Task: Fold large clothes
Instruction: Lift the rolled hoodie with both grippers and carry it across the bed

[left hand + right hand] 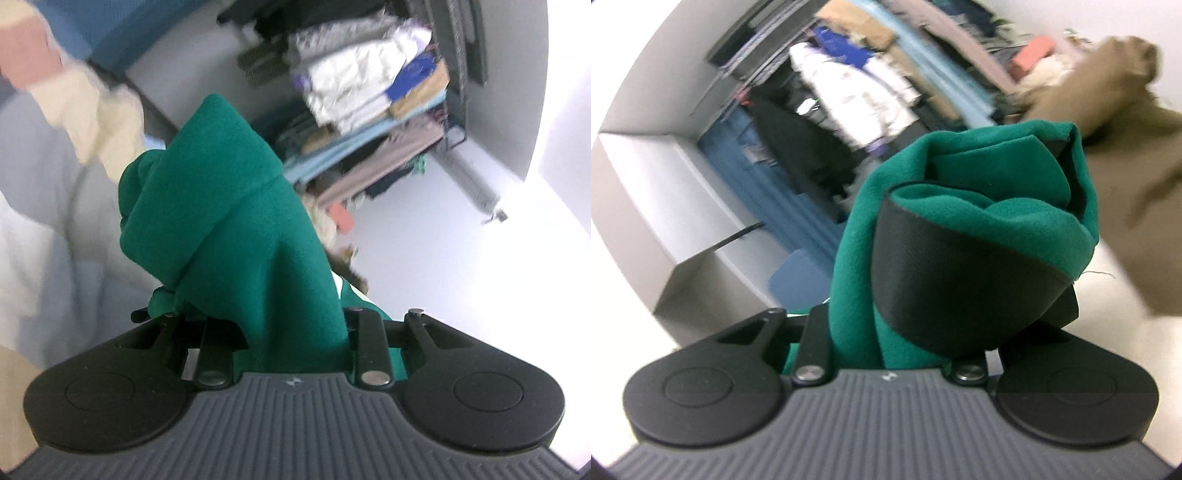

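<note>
Rack (pixel 373 122): far side, hung with mixed clothes, blurred; seen in the right wrist view too (pixel 886 74).
Green garment (pixel 229 221): bunched, lifted off any surface, draped over both grippers; in the right wrist view (pixel 979 206) it has a black band.
Brown cloth (pixel 1137 177): right, just beside the green garment, blurred.
Cream cloth (pixel 99 110): left, far, blurred.
Left gripper (pixel 291 332): narrow, clamped on the green garment; fingers hidden under it.
Right gripper (pixel 905 332): narrow, clamped on the green garment; fingers hidden.
</note>
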